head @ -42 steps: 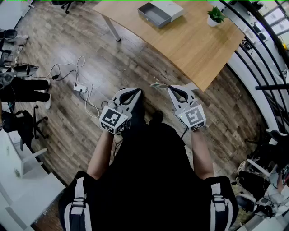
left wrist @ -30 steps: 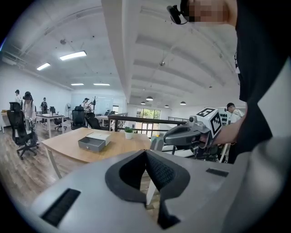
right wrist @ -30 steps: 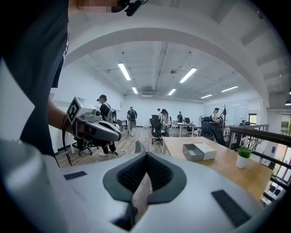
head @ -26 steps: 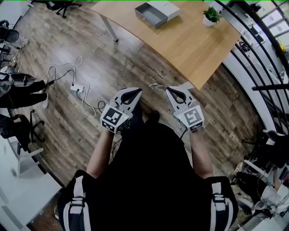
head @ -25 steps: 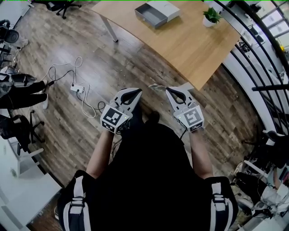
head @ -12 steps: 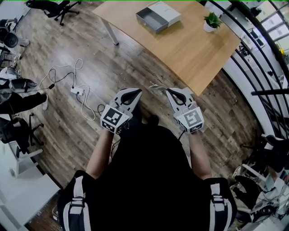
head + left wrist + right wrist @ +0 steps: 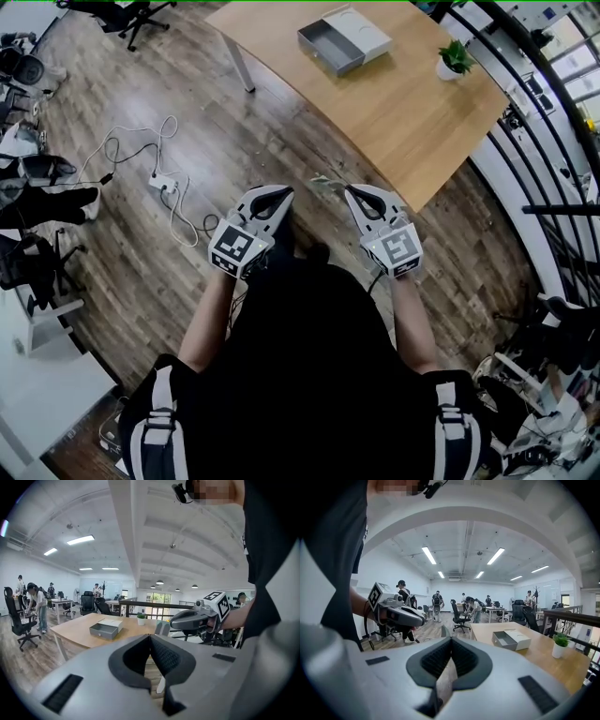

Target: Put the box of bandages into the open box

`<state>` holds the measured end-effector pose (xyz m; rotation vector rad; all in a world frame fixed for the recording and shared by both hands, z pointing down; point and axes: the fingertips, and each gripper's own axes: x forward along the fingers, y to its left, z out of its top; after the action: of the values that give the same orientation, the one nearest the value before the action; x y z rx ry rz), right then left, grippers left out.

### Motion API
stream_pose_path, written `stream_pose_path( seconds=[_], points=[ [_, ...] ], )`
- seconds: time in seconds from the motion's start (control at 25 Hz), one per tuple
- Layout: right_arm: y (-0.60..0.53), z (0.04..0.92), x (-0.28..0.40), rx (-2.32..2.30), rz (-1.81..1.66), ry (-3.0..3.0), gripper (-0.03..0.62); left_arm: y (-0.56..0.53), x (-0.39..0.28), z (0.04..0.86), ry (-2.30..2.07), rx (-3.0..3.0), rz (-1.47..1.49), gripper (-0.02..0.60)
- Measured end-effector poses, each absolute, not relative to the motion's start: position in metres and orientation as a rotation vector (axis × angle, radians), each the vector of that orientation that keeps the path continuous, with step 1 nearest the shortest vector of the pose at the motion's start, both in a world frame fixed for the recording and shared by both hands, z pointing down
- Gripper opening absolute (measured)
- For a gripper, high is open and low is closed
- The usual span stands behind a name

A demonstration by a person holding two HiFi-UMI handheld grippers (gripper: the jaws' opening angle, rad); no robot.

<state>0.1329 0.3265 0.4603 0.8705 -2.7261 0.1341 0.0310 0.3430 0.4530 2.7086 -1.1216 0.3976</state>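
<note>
The right gripper (image 7: 451,639) is pinching the box of bandages (image 7: 444,679) between its ribbed pads, and the box is showing edge-on as a thin pale strip running down through the jaws. In the head view the same gripper is pointing forward over the wooden floor (image 7: 234,122), with the small greenish box sticking out at its tip. The print on the box is too small to read. The left gripper (image 7: 150,636) is holding its jaws pressed together with nothing between them, and it is hovering just beside the right one at about the same height, in front of the person (image 7: 309,375). Each gripper is carrying a cube (image 7: 237,249) with black-and-white square markers that bear no readable words. The open box (image 7: 342,37) is lying well apart from both grippers on the far part of the wooden table (image 7: 403,108), a grey tray (image 7: 328,42) with a white lid (image 7: 361,26) right against it. A potted plant (image 7: 455,58) is standing near the table's right edge, and a white power strip (image 7: 165,182) with cables is lying on the floor to the left.
</note>
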Motion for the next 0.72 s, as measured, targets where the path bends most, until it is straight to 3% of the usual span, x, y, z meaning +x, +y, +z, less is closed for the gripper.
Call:
stream_pose_path(
  seconds=[0.72],
  points=[
    [0.263, 0.466, 0.081, 0.856, 0.163, -2.711, 0.025, 0.273, -0.025, 0.457, -1.126, 2.675, 0.394, 0.023]
  ],
)
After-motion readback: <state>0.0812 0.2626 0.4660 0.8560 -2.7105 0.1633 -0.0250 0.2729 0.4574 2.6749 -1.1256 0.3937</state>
